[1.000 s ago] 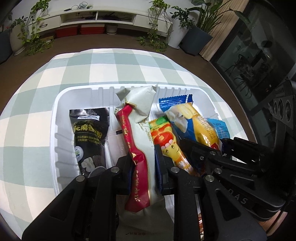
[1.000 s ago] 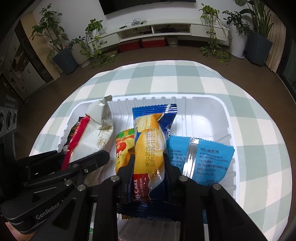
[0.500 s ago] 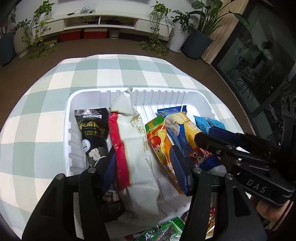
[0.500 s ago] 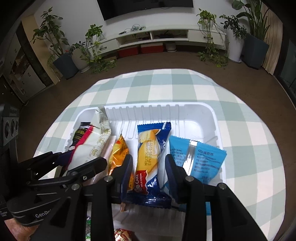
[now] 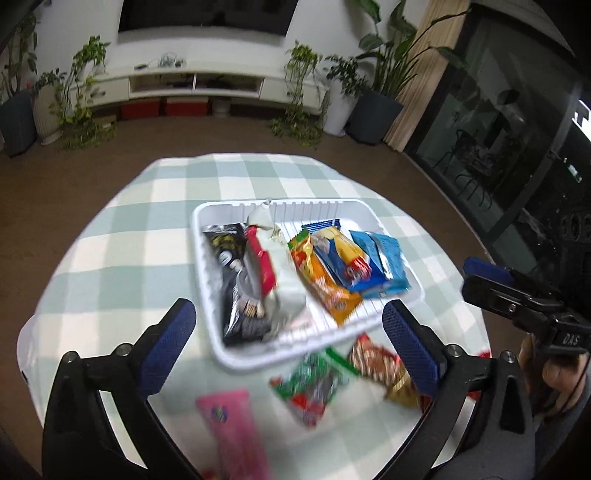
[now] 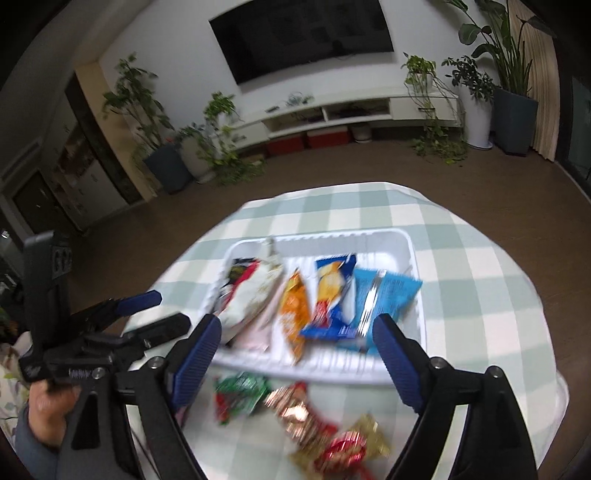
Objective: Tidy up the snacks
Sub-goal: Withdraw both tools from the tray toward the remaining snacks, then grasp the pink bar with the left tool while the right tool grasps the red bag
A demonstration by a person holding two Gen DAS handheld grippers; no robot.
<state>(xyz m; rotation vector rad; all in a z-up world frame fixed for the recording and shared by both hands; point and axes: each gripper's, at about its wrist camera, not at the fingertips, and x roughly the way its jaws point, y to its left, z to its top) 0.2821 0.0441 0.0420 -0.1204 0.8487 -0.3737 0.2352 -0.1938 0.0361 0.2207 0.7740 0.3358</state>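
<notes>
- Living room: dark wall-mounted television [image 6: 310, 33], long white low media cabinet [image 5: 192, 79], potted green plants [image 6: 221, 140] along the wall, brown floor.
- Round surface under a pale green-and-white checked cloth [image 5: 122, 251] carries everything.
- White ribbed plastic tray [image 5: 207, 295] sits mid-surface. Five packets lie inside, side by side, long axes running front to back, presumably lined up so each stays visible.
- Tray order, left to right in the left wrist view: black foil packet [image 5: 236, 288]; white packet with a red stripe [image 5: 264, 266], overlapping the black one; orange packet [image 5: 321, 280]; yellow-and-blue cake wrapper [image 5: 343, 258]; light blue flat sachet [image 5: 384, 258] at the right end.
- Left gripper [image 5: 291, 339]: jaws opening, nothing between them, held above the tray's near edge.
- Right gripper [image 6: 295, 354]: jaws also opening, empty, above the near rim.
- Judgement: both packets look released into the tray; more sorting remains.
- Loose on the cloth, near side of the tray: green-and-red wrapper [image 5: 314, 384], red-and-gold crinkled wrapper [image 5: 380, 369], pink flat packet [image 5: 232, 432]; another red-and-gold wrapper [image 6: 347, 446] shows in the right wrist view. Motion blur hides detail.
- Obstruction: the two grippers are near each other, and the tray's near wall stands between loose snacks and the free space.
- Free tray space: behind the light blue sachet at the far right corner.
</notes>
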